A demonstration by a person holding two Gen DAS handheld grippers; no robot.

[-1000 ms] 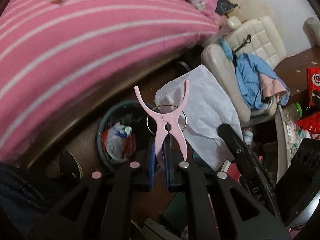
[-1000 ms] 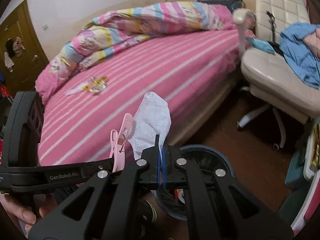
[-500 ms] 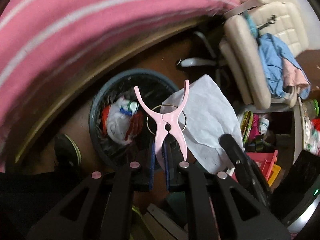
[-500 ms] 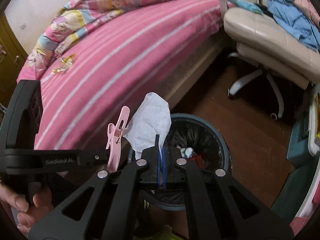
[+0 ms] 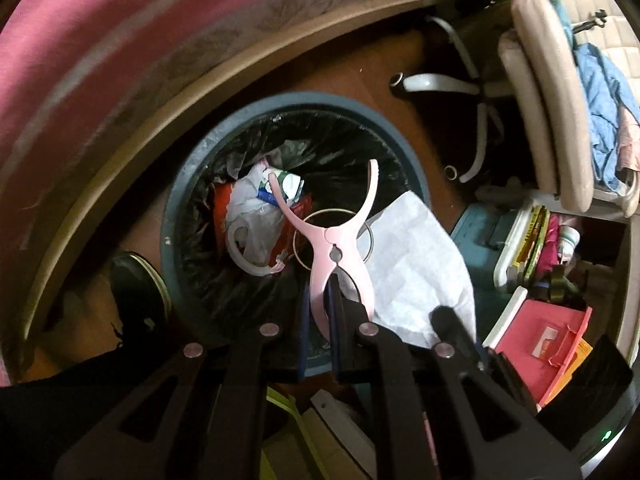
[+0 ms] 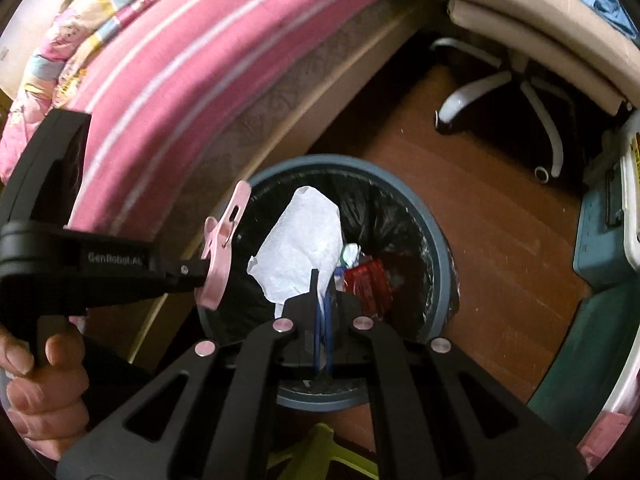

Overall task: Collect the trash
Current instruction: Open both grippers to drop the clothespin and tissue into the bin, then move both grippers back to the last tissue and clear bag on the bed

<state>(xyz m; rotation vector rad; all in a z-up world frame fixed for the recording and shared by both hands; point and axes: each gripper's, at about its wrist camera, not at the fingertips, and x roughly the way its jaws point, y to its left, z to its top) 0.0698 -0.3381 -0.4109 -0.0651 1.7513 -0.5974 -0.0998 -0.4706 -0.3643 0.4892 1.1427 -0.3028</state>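
Looking from the left wrist: bin [image 5: 404, 148] now fills the view, bed edge receded; left hand-held gripper [image 5: 318, 330] clamped on pink clothes peg [image 5: 334, 256] above bin | right wrist: bin [image 6: 442, 248] closer than before; right hand-held gripper [image 6: 322, 304] pinched on white tissue [image 6: 304, 240] over bin's opening.

Both hand-held tools were matte black plastic, each with two angular arms pierced by triangular cut-outs and pinned with round silver rivets. The right gripper [image 6: 322, 280] had thin blue pads [image 6: 318, 320]. The left gripper [image 5: 320, 308] bore white "GenRobot.AI" lettering [image 6: 115, 258] on its side; a bare hand [image 6: 44, 384] wrapped its handle.
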